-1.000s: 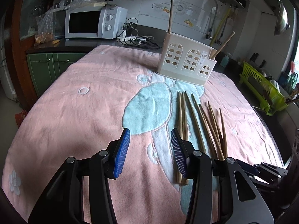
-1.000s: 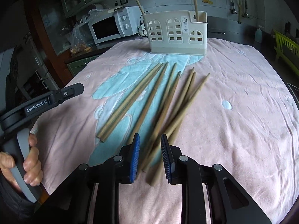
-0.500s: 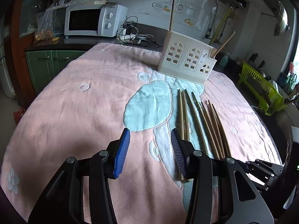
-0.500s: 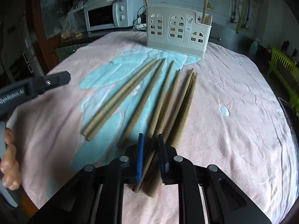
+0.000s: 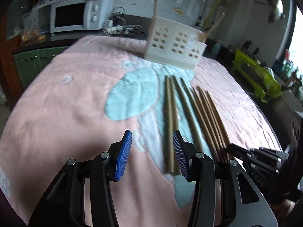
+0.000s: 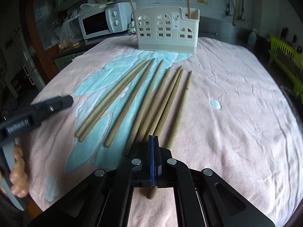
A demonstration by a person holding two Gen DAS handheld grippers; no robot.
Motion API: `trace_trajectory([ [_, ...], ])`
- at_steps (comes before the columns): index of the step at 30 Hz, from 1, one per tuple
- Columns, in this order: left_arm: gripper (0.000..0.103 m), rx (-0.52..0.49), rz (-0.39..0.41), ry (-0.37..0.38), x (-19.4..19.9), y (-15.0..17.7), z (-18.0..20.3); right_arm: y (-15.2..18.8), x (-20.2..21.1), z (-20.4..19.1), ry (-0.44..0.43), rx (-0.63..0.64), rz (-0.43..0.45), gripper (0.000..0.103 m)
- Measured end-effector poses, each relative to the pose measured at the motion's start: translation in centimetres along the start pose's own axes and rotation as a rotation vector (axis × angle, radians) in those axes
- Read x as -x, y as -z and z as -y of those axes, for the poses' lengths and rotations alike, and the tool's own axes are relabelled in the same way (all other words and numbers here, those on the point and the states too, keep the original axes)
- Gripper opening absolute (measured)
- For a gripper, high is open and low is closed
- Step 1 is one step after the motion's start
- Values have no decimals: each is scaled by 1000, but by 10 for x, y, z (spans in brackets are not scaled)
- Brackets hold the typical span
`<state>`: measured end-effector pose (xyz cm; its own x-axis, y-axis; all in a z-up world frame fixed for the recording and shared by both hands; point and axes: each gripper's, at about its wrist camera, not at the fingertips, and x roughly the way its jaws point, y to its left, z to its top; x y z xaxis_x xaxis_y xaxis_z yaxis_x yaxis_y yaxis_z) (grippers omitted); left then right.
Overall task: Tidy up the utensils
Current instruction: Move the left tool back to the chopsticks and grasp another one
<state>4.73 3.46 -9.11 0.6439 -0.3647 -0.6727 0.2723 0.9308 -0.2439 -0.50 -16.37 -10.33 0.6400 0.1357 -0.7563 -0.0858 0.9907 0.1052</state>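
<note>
Now, right gripper (image 6: 153, 141): blue pads just closed together, pinching the near end of one tan wooden chopstick (image 6: 166, 111).
Left gripper (image 5: 152, 151): spread, nothing between its pads.
Loose chopsticks (image 6: 121, 100): fanned on the pink towel (image 6: 236, 113) before the cream windowed utensil holder (image 6: 166, 30).

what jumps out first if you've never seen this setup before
A row of wooden chopsticks lies fanned across a pink towel, pointing toward a cream utensil holder at the far edge. The right gripper has just been closing, jaws together over the chopsticks' near ends.
</note>
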Motion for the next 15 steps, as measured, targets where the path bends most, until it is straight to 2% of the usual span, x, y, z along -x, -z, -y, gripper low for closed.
trace_trajectory([
  [6, 40, -22, -62, 27, -17, 6, 10, 3, 12, 9, 14, -11, 17, 4],
  [8, 40, -18, -68, 28, -21, 7, 11, 6, 16, 10, 6, -15, 22, 22],
  [9, 40, -20, -73, 29, -23, 7, 12, 9, 19, 10, 4, -14, 24, 23],
  [15, 40, -40, -94, 15, -29, 10, 15, 22, 26, 8, -3, -7, 18, 23],
])
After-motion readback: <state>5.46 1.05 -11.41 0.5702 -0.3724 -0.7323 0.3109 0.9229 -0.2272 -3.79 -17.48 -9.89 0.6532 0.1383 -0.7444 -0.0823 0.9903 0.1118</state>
